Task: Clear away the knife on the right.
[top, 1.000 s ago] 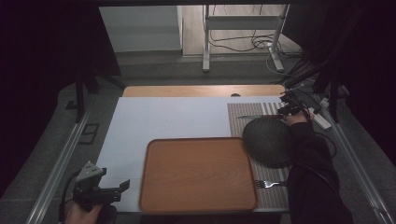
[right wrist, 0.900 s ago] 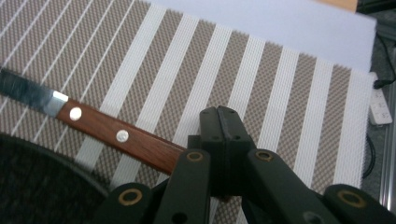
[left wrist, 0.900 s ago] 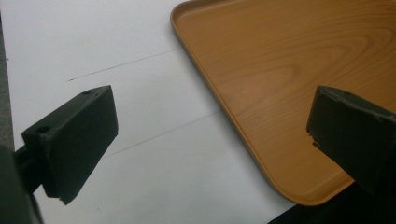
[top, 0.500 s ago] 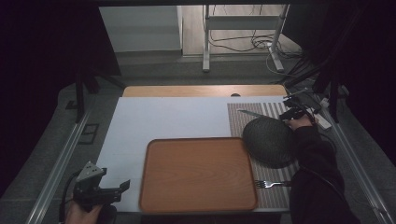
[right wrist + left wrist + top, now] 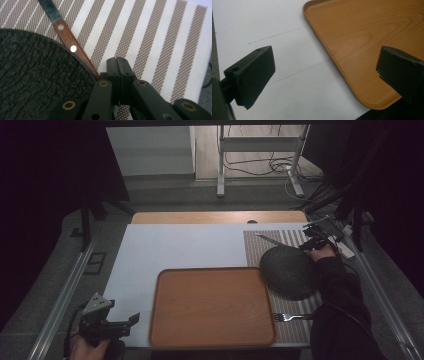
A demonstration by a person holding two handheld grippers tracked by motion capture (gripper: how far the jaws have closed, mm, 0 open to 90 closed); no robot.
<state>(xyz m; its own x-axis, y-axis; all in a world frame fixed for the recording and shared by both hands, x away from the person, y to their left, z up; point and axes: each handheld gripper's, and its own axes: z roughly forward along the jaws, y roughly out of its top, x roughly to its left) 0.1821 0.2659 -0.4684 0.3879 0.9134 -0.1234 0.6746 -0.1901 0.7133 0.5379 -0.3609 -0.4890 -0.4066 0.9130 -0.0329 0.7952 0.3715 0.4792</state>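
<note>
At the near left corner of the table we see the left gripper (image 5: 131, 321), held in a hand (image 5: 87, 349) just off the near edge. In the left gripper view its two black jaws stand wide apart with nothing between them, over the white table surface (image 5: 287, 65) and the corner of the wooden tray (image 5: 367, 42). The tray (image 5: 212, 305) lies empty at the near middle of the table.

Just right of the tray, a fork (image 5: 292, 317) rests on the striped placemat (image 5: 300, 320), its tines pointing toward the tray. Farther back on the mat sits a dark, rough-textured round plate (image 5: 288, 271), its left edge beside the tray's far right corner.

Behind the plate we find the right gripper (image 5: 310, 245), with the person's dark sleeve (image 5: 340, 290) running along the right side of the mat. In the right gripper view its jaws are pressed together, and they seem to hold nothing. Their tips lie right by the end of a knife's wooden handle (image 5: 75, 52), which passes along the plate's rim (image 5: 62, 57). We cannot tell whether they touch it. The knife blade (image 5: 270, 240) points away to the left on the mat.
</note>
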